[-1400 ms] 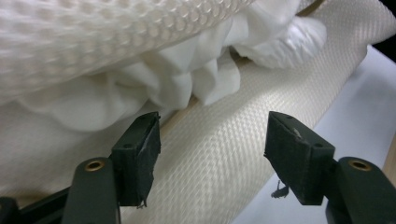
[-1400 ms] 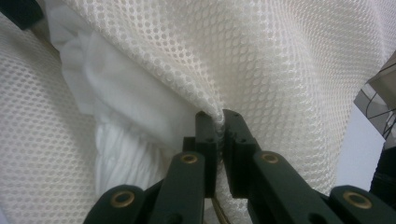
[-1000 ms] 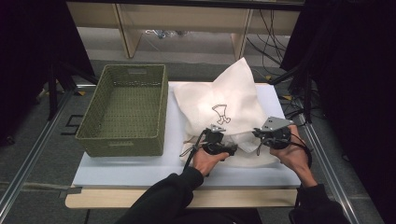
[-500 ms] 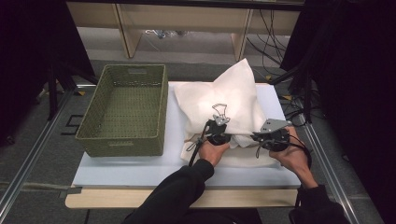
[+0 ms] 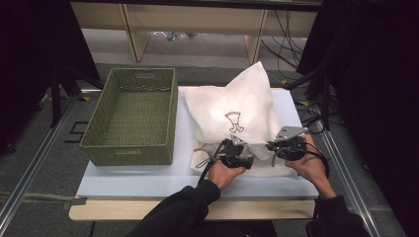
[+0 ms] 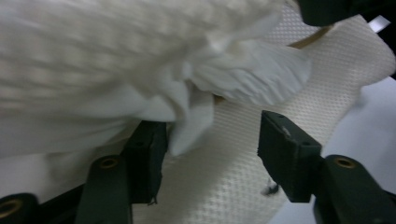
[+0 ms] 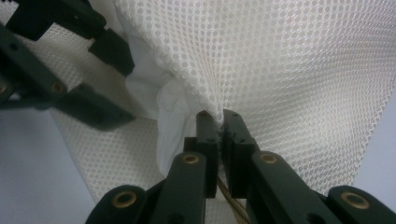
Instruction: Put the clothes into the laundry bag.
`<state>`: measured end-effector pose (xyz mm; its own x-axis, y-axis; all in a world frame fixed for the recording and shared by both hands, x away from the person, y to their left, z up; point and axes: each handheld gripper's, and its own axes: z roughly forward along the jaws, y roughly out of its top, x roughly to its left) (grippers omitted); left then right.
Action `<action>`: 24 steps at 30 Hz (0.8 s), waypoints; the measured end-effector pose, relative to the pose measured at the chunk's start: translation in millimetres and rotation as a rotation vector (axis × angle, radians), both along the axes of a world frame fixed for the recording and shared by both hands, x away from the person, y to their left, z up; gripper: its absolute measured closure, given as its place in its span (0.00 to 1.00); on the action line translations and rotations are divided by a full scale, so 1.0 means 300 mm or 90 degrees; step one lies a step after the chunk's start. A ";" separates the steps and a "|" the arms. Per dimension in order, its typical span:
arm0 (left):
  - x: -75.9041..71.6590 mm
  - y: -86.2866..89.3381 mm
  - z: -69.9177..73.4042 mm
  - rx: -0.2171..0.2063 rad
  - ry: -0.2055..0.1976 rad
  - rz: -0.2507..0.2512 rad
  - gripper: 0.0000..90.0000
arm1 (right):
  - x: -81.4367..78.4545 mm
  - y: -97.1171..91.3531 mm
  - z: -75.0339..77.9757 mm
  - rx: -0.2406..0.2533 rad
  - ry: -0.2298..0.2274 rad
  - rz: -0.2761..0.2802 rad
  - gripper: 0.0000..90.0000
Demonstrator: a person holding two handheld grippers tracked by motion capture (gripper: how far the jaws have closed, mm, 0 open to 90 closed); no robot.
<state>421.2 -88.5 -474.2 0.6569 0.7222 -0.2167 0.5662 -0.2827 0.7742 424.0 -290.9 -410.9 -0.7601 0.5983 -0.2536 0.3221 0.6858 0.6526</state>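
Two large things share the white surface (image 5: 148, 180): an olive-green woven basket (image 5: 131, 118) on the left half, and a white mesh laundry bag (image 5: 237, 111) on the right half, near the basket but apart from it. The bag is bulging, with one corner standing up toward the far edge and a small dark printed figure (image 5: 235, 121) on its upper face; its mouth lies at the near side, toward the person. White cloth (image 6: 247, 74) bunches out of that mouth, seen in the left gripper view as soft folds above the flat lower layer of mesh.

At the near right of the bag, the right hand-held gripper (image 5: 276, 147) is clamped tight on a pinch of the mesh (image 7: 280, 70); in the right gripper view the two black jaws meet with the netting caught between them, the upper layer lifted away from it.

Just left of it, the left hand-held gripper (image 5: 245, 159) sits at the bag's mouth. Its jaws have just been opening and now stand fairly wide apart, one under the hanging fold of cloth, the other out over the lower mesh, neither pressing on anything. A thin drawstring (image 5: 201, 157) trails on the surface left of this gripper.
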 end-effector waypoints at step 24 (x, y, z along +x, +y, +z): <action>0.110 -0.085 0.007 -0.030 -0.070 0.078 0.94 | 0.001 -0.004 0.004 -0.003 0.009 0.005 0.97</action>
<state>454.3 -113.9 -472.0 0.5867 0.7888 -0.1834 0.5046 -0.1789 0.8446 424.2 -292.0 -409.8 -0.7680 0.5916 -0.2455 0.3268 0.6916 0.6441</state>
